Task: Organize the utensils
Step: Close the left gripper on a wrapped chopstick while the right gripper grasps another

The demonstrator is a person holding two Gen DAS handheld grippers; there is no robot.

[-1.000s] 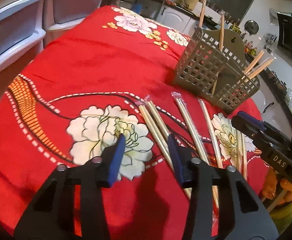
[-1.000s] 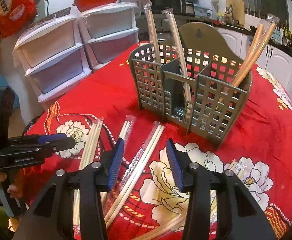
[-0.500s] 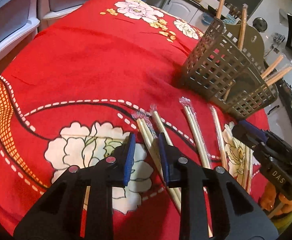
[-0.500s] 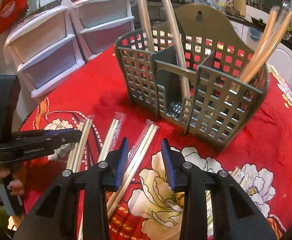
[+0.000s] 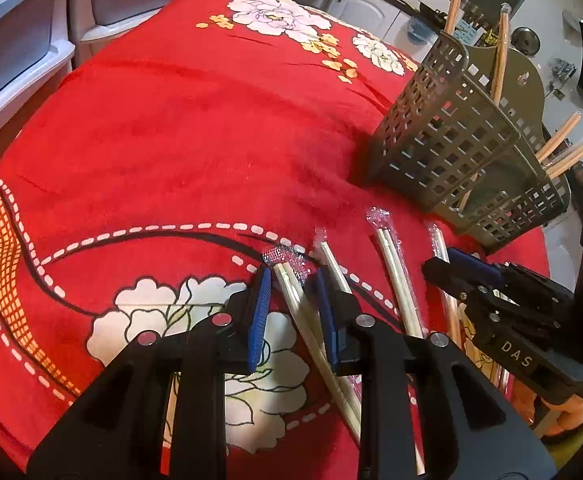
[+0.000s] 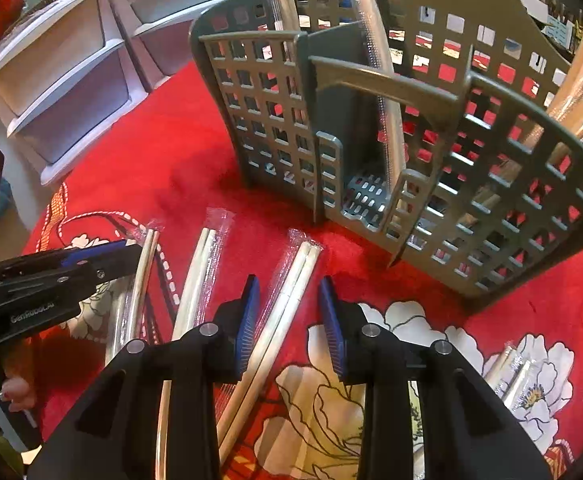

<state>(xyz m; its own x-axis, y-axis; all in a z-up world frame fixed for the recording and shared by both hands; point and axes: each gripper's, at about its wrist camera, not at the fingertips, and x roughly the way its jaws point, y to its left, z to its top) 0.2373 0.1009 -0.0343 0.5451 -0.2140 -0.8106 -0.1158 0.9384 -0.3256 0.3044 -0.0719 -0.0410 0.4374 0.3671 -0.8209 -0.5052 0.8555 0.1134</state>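
Note:
Several plastic-wrapped chopstick pairs lie on the red flowered cloth in front of a grey lattice utensil basket [image 5: 443,136], which also shows in the right wrist view [image 6: 491,184] with wrapped chopsticks standing in it. My left gripper [image 5: 293,312] is open, low over the cloth, its jaws on either side of the leftmost wrapped pair [image 5: 291,292]. My right gripper [image 6: 289,320] is open, its jaws on either side of another wrapped pair [image 6: 295,280]. Each gripper shows in the other's view: the right one [image 5: 491,300], the left one [image 6: 51,280].
White plastic drawer units [image 6: 63,76] stand beyond the table's far edge. More wrapped pairs lie between the grippers [image 6: 199,276] and at the right on a white flower [image 6: 511,372]. Kitchen counters [image 5: 371,8] lie behind.
Both grippers have moved forward and down toward the chopsticks, and their jaws have narrowed around a wrapped pair each. The basket looms much closer in the right wrist view.

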